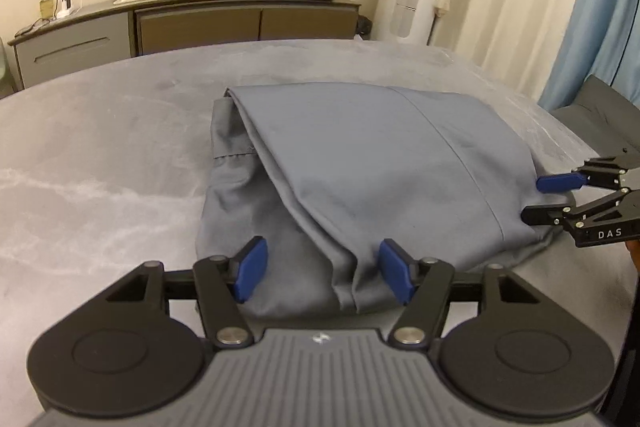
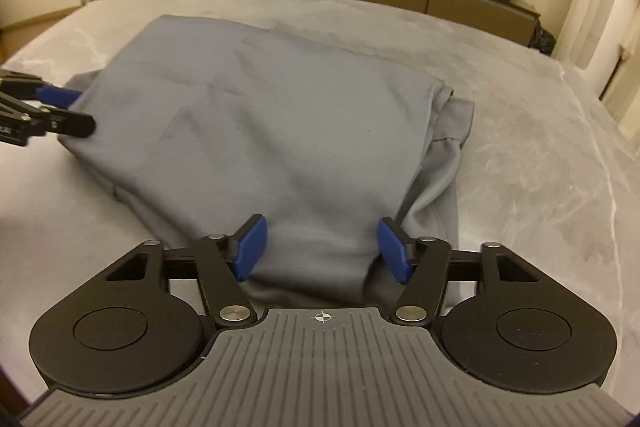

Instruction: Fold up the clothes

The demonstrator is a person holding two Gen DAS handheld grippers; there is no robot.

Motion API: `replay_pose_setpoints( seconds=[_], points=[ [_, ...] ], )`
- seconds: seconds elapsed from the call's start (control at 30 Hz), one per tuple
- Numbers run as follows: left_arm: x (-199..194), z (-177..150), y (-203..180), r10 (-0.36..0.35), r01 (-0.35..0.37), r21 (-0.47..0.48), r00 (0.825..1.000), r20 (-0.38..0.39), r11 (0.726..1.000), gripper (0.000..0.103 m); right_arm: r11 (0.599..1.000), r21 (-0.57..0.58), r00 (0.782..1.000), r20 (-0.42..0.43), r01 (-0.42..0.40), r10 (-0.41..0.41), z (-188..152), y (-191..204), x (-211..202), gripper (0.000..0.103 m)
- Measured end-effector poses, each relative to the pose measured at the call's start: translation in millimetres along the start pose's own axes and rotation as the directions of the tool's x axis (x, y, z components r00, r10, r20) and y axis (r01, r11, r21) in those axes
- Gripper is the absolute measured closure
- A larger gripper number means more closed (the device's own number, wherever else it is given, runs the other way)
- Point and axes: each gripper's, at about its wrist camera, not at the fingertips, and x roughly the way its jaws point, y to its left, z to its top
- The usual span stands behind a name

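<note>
Garment (image 1: 360, 171), grey, is lying folded over on itself in a thick bundle near the middle of the grey desk (image 1: 100, 147), with a lower layer poking out past the top flap at one end and a stitched seam running across the upper layer.

You are holding the left hand-held gripper (image 1: 320, 271) with its blue pads spread apart, straddling the near edge of the bundle where a ridge of cloth is bunching up; nothing is pinched between them. You are holding the right hand-held gripper (image 2: 318, 249) likewise spread wide over the adjacent edge, fabric lying between the pads but not clamped. In the left wrist view that gripper is coming in from the right side, its fingers parted at the cloth's edge.

Step judgement: the pictures are fitting two readings, either both grippers are settling to take hold of an edge for another fold, or they are letting go after laying a fold down. I cannot tell which.

Orientation: from the left wrist view the bundle's long axis is running roughly left to right, with the layered open end pointing left and the rounded fold edge toward the right gripper. Any further handling is calling for both edges to be kept level, since the layers are looking loose and likely to slide
</note>
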Motion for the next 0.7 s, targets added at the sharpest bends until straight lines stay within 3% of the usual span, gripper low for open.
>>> replay_pose_setpoints(
  seconds=[0.13,0.23,0.33,0.5,0.57,0.7],
  points=[
    [33.0,33.4,0.5,0.063,-0.062,-0.039,0.998,0.013,0.997,0.038,0.999,-0.030,1.000,-0.013,0.012,-0.013,9.9,-1.6,16.3,0.033],
    [57.2,59.6,2.7,0.103,-0.101,-0.085,0.994,0.019,0.991,0.037,0.999,-0.043,0.999,0.034,0.010,-0.009,23.0,-19.4,37.1,0.033],
    [60.5,61.9,-0.3,0.109,-0.106,-0.096,0.994,0.026,0.990,0.037,0.999,-0.017,0.997,0.070,-0.042,0.043,30.1,-45.3,52.4,0.033],
    [49.7,51.2,-8.0,0.124,-0.121,-0.085,0.991,0.041,0.989,0.037,0.975,0.080,0.978,0.000,-0.206,0.207,41.9,-87.8,59.2,0.034],
    [50.2,53.8,-11.0,0.135,-0.132,-0.075,0.990,0.035,0.988,0.037,0.968,0.115,0.974,-0.008,-0.225,0.227,42.6,-98.3,60.6,0.048],
    [54.2,55.6,-14.5,0.148,-0.146,-0.077,0.989,0.029,0.986,0.036,0.955,0.180,0.971,-0.006,-0.236,0.241,40.2,-114.6,62.2,0.050]
  ],
)
